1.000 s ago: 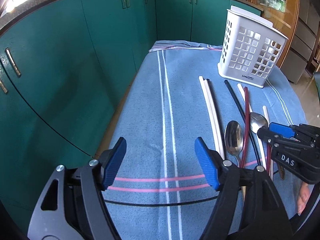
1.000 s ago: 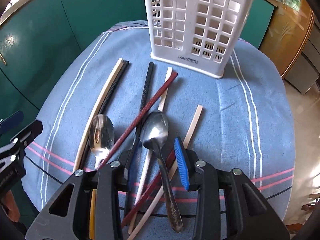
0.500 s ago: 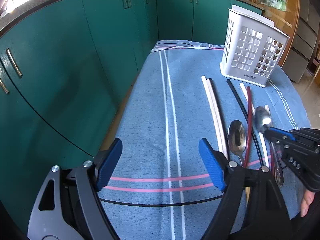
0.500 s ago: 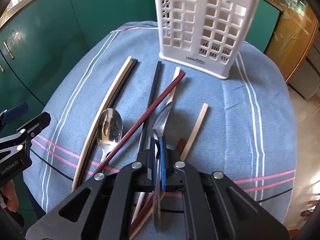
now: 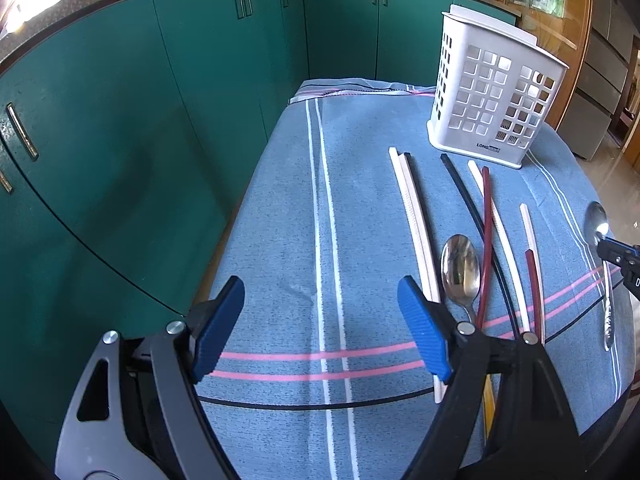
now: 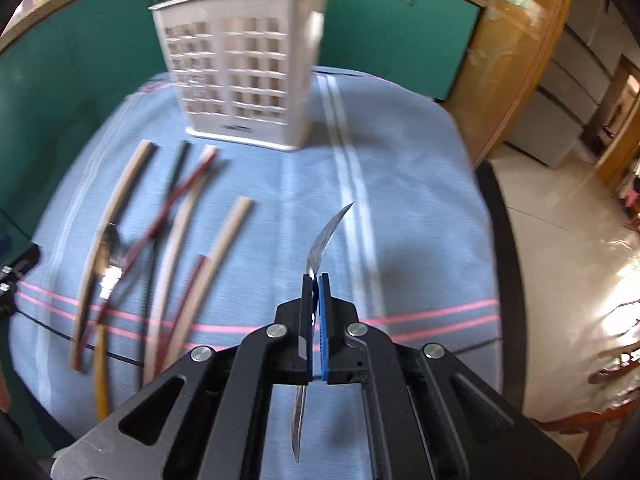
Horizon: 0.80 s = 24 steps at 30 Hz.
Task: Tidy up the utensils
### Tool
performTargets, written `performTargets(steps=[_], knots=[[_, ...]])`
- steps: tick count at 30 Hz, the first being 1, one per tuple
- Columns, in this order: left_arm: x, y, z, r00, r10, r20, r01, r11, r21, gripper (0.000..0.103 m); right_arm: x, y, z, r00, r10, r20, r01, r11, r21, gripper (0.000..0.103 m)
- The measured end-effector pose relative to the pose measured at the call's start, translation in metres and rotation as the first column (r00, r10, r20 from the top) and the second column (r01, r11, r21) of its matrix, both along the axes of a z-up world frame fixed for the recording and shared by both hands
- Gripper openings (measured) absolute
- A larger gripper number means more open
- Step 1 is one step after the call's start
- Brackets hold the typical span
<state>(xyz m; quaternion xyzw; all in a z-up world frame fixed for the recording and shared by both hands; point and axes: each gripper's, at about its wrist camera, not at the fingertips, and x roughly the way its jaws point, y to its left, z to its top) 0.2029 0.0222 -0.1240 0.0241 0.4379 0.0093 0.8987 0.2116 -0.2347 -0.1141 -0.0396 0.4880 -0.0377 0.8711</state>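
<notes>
The left gripper (image 5: 320,328), black-framed with blue ribbed pads, hangs over the near edge of the blue striped cloth (image 5: 280,220) covering the table, its jaws standing wide apart with nothing between them.

The right gripper (image 6: 316,280) is clamped tight on the neck of a shiny steel spoon (image 6: 326,236), held clear of the cloth toward its right edge. The bowl points away from the gripper, seen edge-on; the handle runs back beneath the frame. In the left wrist view the same spoon appears at the far right, bowl upward.

A second steel spoon (image 5: 460,268) lies flat on the cloth near the near edge, just beside the left gripper's right finger. Around it lie long chopsticks: a white chopstick pair (image 5: 412,220) to its left, a black chopstick (image 5: 468,200) and a dark red chopstick (image 5: 486,232) crossing to its right, with further white and red sticks beyond those.

A white plastic perforated utensil basket (image 5: 492,100) stands upright at the far right corner of the cloth, apart from the chopstick tips.

Teal cabinet doors (image 5: 120,140) run along the left and far sides.
</notes>
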Motion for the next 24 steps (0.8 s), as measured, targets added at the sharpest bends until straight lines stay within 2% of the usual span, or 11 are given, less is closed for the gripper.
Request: performTargets(steps=[3, 5, 6, 7, 8, 9, 11, 13, 17, 20, 24], knots=[[-0.001, -0.001, 0.000, 1.000, -0.001, 0.001, 0.001, 1.000, 0.000, 0.078, -0.002, 0.002, -0.008, 1.000, 0.005, -0.015, -0.006, 0.999, -0.037, 0.003], [-0.001, -0.004, 0.000, 1.000, -0.004, -0.001, 0.004, 1.000, 0.000, 0.078, -0.001, 0.016, -0.011, 0.998, 0.049, -0.027, -0.049, 0.999, -0.022, 0.003], [-0.001, -0.004, -0.001, 1.000, -0.007, -0.001, 0.007, 1.000, 0.000, 0.078, -0.001, 0.024, -0.010, 0.997, 0.080, -0.023, -0.080, 0.997, 0.002, 0.008], [-0.002, -0.006, -0.001, 1.000, -0.010, -0.003, 0.010, 1.000, 0.001, 0.078, -0.004, 0.026, -0.007, 0.994, 0.104, -0.014, -0.104, 0.994, 0.033, 0.015], [-0.002, -0.007, -0.001, 1.000, -0.013, -0.003, 0.013, 1.000, 0.003, 0.078, -0.006, 0.028, -0.002, 0.991, 0.134, 0.004, -0.134, 0.987, 0.091, 0.037], [-0.002, -0.008, -0.001, 1.000, -0.015, -0.002, 0.015, 1.000, 0.007, 0.079, -0.007, 0.027, 0.002, 0.990, 0.143, 0.022, -0.144, 0.981, 0.129, 0.053], [-0.003, -0.008, -0.001, 1.000, -0.015, -0.002, 0.015, 1.000, 0.011, 0.079, -0.007, 0.014, 0.014, 0.991, 0.117, 0.065, -0.127, 0.974, 0.189, 0.054], [-0.002, -0.007, -0.001, 1.000, -0.010, -0.003, 0.010, 1.000, 0.011, 0.079, -0.005, -0.003, 0.020, 0.995, 0.065, 0.082, -0.080, 0.976, 0.200, 0.054], [0.002, -0.009, -0.004, 1.000, -0.016, -0.010, 0.016, 1.000, 0.006, 0.079, 0.004, -0.035, 0.014, 0.997, 0.008, 0.076, -0.027, 0.968, 0.249, 0.052], [0.008, -0.013, -0.005, 0.999, -0.044, -0.016, 0.043, 0.999, -0.020, 0.079, 0.016, -0.037, 0.003, 0.996, 0.077, 0.054, -0.090, 0.942, 0.323, 0.040], [0.020, -0.022, -0.003, 0.994, -0.106, -0.021, 0.105, 0.992, -0.070, 0.079, 0.042, -0.017, -0.019, 0.970, 0.242, 0.015, -0.228, 0.893, 0.388, 0.038]])
